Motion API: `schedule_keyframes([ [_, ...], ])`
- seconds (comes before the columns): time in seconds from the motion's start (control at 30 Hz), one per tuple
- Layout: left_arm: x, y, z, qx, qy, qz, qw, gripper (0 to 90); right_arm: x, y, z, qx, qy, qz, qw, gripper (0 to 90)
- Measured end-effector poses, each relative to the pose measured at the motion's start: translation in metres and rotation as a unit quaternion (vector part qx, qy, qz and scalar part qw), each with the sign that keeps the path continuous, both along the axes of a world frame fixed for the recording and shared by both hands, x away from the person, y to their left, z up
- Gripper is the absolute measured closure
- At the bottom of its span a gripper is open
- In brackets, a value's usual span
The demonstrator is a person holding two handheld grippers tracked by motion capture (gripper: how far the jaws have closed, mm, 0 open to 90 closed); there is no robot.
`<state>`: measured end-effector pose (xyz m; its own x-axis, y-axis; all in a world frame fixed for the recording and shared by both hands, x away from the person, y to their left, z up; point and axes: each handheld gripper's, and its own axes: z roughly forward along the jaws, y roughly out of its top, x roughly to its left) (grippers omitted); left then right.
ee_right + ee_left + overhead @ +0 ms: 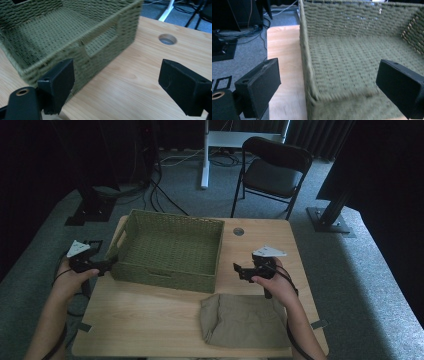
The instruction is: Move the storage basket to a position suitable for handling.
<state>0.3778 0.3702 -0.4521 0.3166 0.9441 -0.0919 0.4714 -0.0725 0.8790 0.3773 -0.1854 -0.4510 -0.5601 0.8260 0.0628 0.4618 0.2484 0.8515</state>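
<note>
An empty green woven basket (165, 277) stands on the back middle of the wooden table (145, 315). A folded khaki cloth (242, 320) lies flat near the front edge, right of centre. My left gripper (110, 263) is at the basket's left end, open. In the left gripper view its jaws (329, 87) straddle the basket's near corner and side wall (304, 50). My right gripper (238, 270) hovers open just right of the basket, above the cloth's far edge. In the right gripper view it (120, 85) holds nothing, with the basket's handle cutout (100, 42) ahead to the left.
A round cable hole (238, 231) sits in the table behind the right gripper, also seen as the hole (167, 39). A black folding chair (272, 172) and a white desk leg (205, 155) stand beyond the table on grey carpet.
</note>
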Motion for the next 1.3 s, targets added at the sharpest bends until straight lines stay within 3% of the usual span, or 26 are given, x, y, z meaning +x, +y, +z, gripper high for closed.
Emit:
schedule_keyframes([
  [0.13, 0.011, 0.002, -0.001, 0.016, 0.003, 0.013, 0.9998, 8.3, 0.006, 0.017, 0.001, 0.003, -0.003, 0.009, 0.9999, 13.2],
  [0.2, 0.015, 0.000, -0.003, 0.038, 0.004, 0.015, 0.9992, 8.7, 0.008, 0.025, 0.001, 0.009, -0.001, 0.014, 0.9999, 13.2],
  [0.27, 0.018, -0.002, -0.007, 0.023, 0.005, 0.019, 0.9996, 15.6, 0.010, 0.033, 0.000, 0.013, 0.002, 0.018, 0.9998, 13.2],
  [0.33, 0.021, -0.002, -0.011, 0.039, 0.002, 0.026, 0.9989, 16.7, 0.011, 0.041, -0.001, 0.024, 0.005, 0.020, 0.9995, 13.2],
  [0.4, 0.024, -0.002, -0.014, 0.029, 0.006, 0.041, 0.9987, 27.3, 0.011, 0.048, -0.002, 0.027, 0.005, 0.022, 0.9994, 13.2],
  [0.43, 0.025, -0.001, -0.015, 0.027, -0.001, 0.045, 0.9986, 28.3, 0.012, 0.051, -0.002, 0.030, 0.006, 0.024, 0.9992, 13.3],
  [0.5, 0.026, -0.001, -0.018, 0.036, -0.008, 0.054, 0.9978, 42.2, 0.012, 0.059, -0.005, 0.028, 0.009, 0.028, 0.9992, 13.7],
  [0.53, 0.027, -0.001, -0.020, 0.042, -0.007, 0.057, 0.9975, 44.6, 0.013, 0.063, -0.007, 0.027, 0.011, 0.028, 0.9992, 13.9],
  [0.6, 0.028, -0.002, -0.024, 0.052, 0.008, 0.054, 0.9972, 51.9, 0.014, 0.069, -0.011, 0.023, 0.017, 0.029, 0.9992, 14.9],
  [0.73, 0.028, -0.002, -0.027, 0.024, 0.016, 0.063, 0.9976, 59.6, 0.015, 0.077, -0.018, -0.003, 0.020, 0.026, 0.9995, 19.0],
  [0.9, 0.029, -0.007, -0.026, 0.024, 0.026, 0.053, 0.9980, 73.3, 0.014, 0.080, -0.021, -0.005, 0.033, 0.024, 0.9991, 24.4],
  [0.97, 0.028, -0.011, -0.025, 0.029, 0.033, 0.051, 0.9978, 78.6, 0.011, 0.084, -0.018, -0.014, 0.037, 0.021, 0.9990, 33.8],
  [1.0, 0.028, -0.013, -0.024, 0.034, 0.036, 0.053, 0.9974, 79.9, 0.011, 0.085, -0.017, -0.012, 0.046, 0.023, 0.9986, 38.5],
  [1.07, 0.026, -0.015, -0.024, 0.030, 0.037, 0.054, 0.9974, 79.8, 0.009, 0.090, -0.016, -0.040, 0.034, 0.020, 0.9984, 41.9],
  [1.1, 0.025, -0.016, -0.025, 0.028, 0.037, 0.056, 0.9973, 80.0, 0.008, 0.091, -0.016, -0.051, 0.027, 0.020, 0.9982, 48.9],
  [1.2, 0.021, -0.017, -0.026, 0.015, 0.032, 0.062, 0.9975, 79.9, 0.007, 0.091, -0.016, -0.049, 0.030, 0.010, 0.9983, 51.3],
  [1.3, 0.017, -0.021, -0.027, 0.015, 0.030, 0.066, 0.9972, 79.9, 0.007, 0.089, -0.016, -0.044, 0.034, 0.000, 0.9985, 54.6],
])
